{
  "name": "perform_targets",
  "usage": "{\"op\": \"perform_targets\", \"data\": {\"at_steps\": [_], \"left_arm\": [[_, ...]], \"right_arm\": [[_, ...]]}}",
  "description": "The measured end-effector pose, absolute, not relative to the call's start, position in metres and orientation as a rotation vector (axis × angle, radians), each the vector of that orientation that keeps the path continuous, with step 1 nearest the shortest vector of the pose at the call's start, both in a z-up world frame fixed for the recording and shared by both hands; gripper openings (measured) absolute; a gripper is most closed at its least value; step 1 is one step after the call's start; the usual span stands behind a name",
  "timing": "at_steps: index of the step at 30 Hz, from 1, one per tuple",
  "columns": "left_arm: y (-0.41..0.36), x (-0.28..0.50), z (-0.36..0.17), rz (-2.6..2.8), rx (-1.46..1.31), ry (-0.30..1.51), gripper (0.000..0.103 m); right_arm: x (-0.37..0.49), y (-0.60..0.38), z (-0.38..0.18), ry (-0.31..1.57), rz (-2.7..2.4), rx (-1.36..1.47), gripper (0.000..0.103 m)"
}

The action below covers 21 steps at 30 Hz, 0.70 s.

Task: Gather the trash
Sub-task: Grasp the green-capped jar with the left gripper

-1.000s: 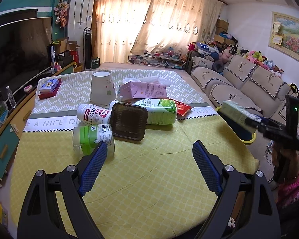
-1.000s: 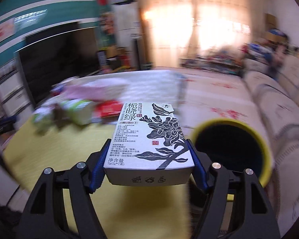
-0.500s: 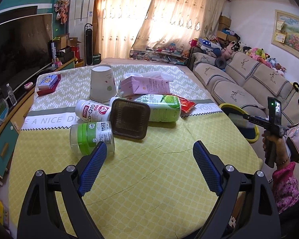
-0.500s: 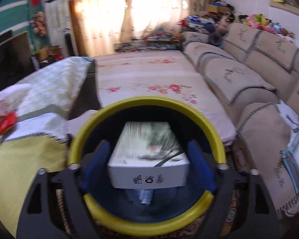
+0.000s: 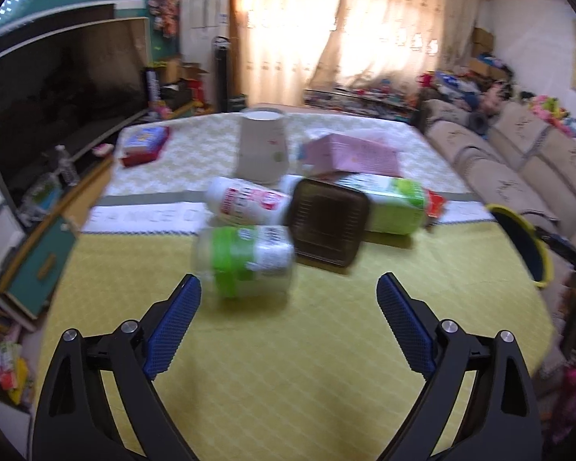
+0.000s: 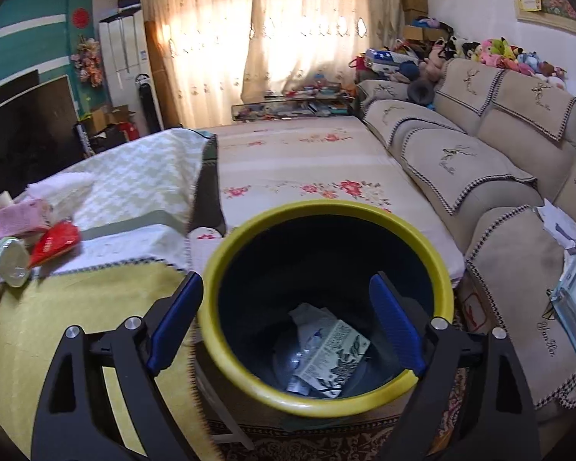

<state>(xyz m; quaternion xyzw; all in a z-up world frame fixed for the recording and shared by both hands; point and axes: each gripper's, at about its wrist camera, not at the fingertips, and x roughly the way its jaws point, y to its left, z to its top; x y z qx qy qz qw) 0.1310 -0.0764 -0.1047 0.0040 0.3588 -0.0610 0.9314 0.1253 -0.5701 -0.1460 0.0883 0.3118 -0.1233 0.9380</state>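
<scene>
The printed carton (image 6: pixel 332 349) is lying at the bottom of the yellow-rimmed bin (image 6: pixel 226 253), just off the counter's right edge. The right claw (image 6: pixel 286 322) is hanging over the bin's mouth, its jaws opening with nothing between them. On the counter (image 5: pixel 288 365), the left claw (image 5: pixel 288 330) is opening too, empty, with the green-labelled jar (image 5: pixel 245 259) lying on its side just ahead (the view is blurring). Judging by this, the jar is next: the left claw should be straddling its short width squarely, avoiding the dark square tub (image 5: pixel 328 226) touching it.
</scene>
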Motion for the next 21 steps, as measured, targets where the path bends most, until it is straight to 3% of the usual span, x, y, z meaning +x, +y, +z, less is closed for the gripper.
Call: {"op": "perform_targets", "data": {"at_steps": [13,21], "left_arm": [[-0.065,0.182,-0.134,-0.031,-0.033,0.806,0.092],[-0.062,0.198,-0.147,-0.011,-0.045,0.856,0.073]], "right_arm": [[0.126,-0.548,-0.133,0.623,-0.191,0.191,0.086],[0.129,-0.546,-0.135,0.637,-0.176,0.196,0.086]]}}
